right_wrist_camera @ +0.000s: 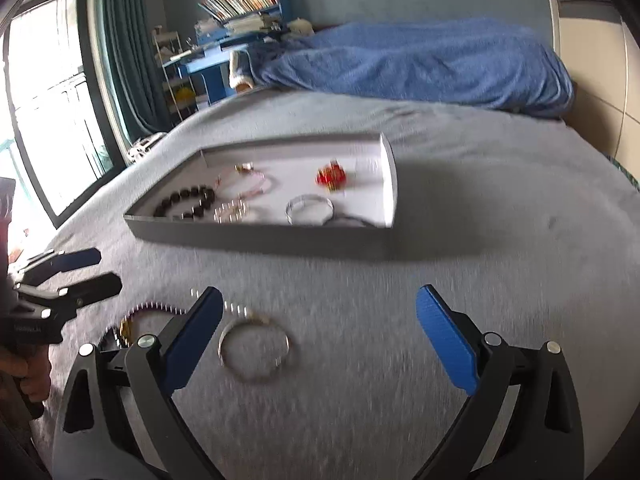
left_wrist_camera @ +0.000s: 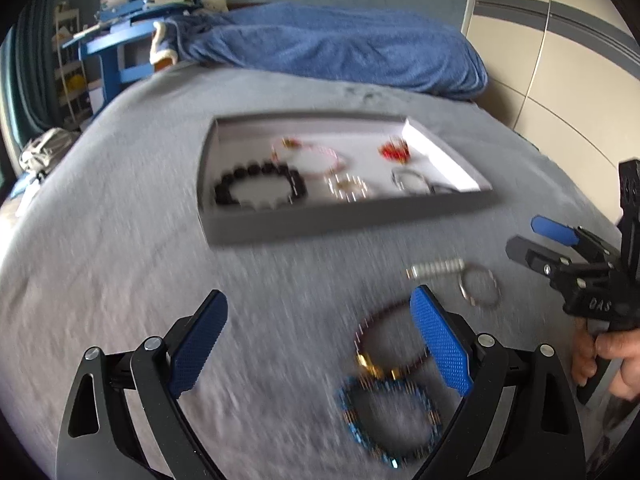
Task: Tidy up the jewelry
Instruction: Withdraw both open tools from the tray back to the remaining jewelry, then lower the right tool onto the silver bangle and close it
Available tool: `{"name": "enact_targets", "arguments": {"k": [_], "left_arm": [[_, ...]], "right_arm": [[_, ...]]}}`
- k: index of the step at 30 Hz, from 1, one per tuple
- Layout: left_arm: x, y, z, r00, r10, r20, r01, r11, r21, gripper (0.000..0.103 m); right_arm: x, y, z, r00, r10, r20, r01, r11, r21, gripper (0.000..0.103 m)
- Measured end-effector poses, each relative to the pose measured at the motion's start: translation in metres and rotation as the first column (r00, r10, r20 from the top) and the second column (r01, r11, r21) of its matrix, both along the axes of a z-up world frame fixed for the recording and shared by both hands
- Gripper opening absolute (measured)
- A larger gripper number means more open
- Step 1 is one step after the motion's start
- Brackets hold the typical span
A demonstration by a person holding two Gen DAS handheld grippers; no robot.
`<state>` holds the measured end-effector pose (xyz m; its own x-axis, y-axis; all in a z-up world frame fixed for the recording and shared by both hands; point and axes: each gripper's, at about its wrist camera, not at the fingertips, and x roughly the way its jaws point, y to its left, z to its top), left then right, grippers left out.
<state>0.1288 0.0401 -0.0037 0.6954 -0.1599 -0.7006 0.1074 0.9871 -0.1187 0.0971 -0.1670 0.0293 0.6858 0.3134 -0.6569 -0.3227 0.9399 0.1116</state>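
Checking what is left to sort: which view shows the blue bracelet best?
The left wrist view: the blue bracelet lies whole on the bedspread, blurred, between the open fingers. The right wrist view does not show it; only other loose pieces appear at its left edge.

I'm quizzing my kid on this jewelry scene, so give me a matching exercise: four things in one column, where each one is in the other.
Things:
1 black bead bracelet
2 blue bead bracelet
3 silver bangle
4 blue blanket

Places:
A loose on the bedcover, near the left claw
B far end of the bed
C inside the tray
D loose on the bedcover, near the right claw

Pairs: 1-C, 2-A, 3-D, 4-B
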Motion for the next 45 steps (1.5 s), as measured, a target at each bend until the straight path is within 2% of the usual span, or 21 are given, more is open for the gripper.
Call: {"name": "enact_targets", "arguments": {"k": [4, 8, 12, 20, 25, 29, 32, 38, 43, 45], "left_arm": [[-0.020, -0.005, -0.013, 0.999, 0.007, -0.032, -0.007, 1.000, -0.008, 0.092], [-0.036, -0.004, -0.009, 0.999, 0.037, -0.014, -0.038, 0.999, -0.013, 0.093], [-0.047, -0.007, -0.016, 0.999, 0.012, -0.051, -0.014, 0.999, -0.041, 0.093], [-0.046, -0.028, -0.021, 0.996, -0.020, -0.081, 0.025, 0.998, 0.056, 0.093], [-0.046, -0.037, -0.024, 0.995, -0.038, -0.092, 0.048, 0.994, 0.101, 0.093], [-0.046, -0.030, -0.024, 0.995, -0.035, -0.096, 0.041, 0.997, 0.063, 0.093], [-0.045, -0.027, -0.025, 0.994, -0.034, -0.102, 0.038, 0.998, 0.042, 0.093], [-0.045, -0.025, -0.025, 0.995, -0.029, -0.100, 0.033, 0.999, 0.035, 0.093], [-0.045, -0.025, -0.024, 0.995, -0.024, -0.100, 0.028, 0.999, 0.037, 0.093], [-0.044, -0.026, -0.024, 0.995, -0.024, -0.101, 0.028, 0.999, 0.041, 0.093]], "right_arm": [[-0.013, -0.003, -0.007, 1.000, -0.013, -0.025, 0.013, 1.000, 0.004, 0.097], [-0.025, -0.003, -0.010, 0.999, -0.013, -0.033, 0.013, 1.000, 0.006, 0.097], [-0.034, 0.000, -0.015, 0.999, -0.004, -0.049, 0.004, 1.000, -0.010, 0.097], [-0.036, 0.020, -0.020, 0.998, 0.026, -0.059, -0.032, 0.993, -0.114, 0.097], [-0.023, 0.024, -0.025, 0.994, 0.035, -0.100, -0.046, 0.992, -0.116, 0.097], [-0.012, 0.025, -0.024, 0.993, 0.021, -0.116, -0.033, 0.995, -0.096, 0.097], [-0.007, 0.032, -0.026, 0.992, 0.023, -0.123, -0.038, 0.993, -0.116, 0.097], [-0.004, 0.047, -0.033, 0.990, 0.044, -0.131, -0.069, 0.978, -0.195, 0.096], [0.000, 0.045, -0.036, 0.987, 0.046, -0.155, -0.074, 0.981, -0.179, 0.095], [-0.001, 0.046, -0.036, 0.987, 0.054, -0.151, -0.082, 0.980, -0.184, 0.090]]}}
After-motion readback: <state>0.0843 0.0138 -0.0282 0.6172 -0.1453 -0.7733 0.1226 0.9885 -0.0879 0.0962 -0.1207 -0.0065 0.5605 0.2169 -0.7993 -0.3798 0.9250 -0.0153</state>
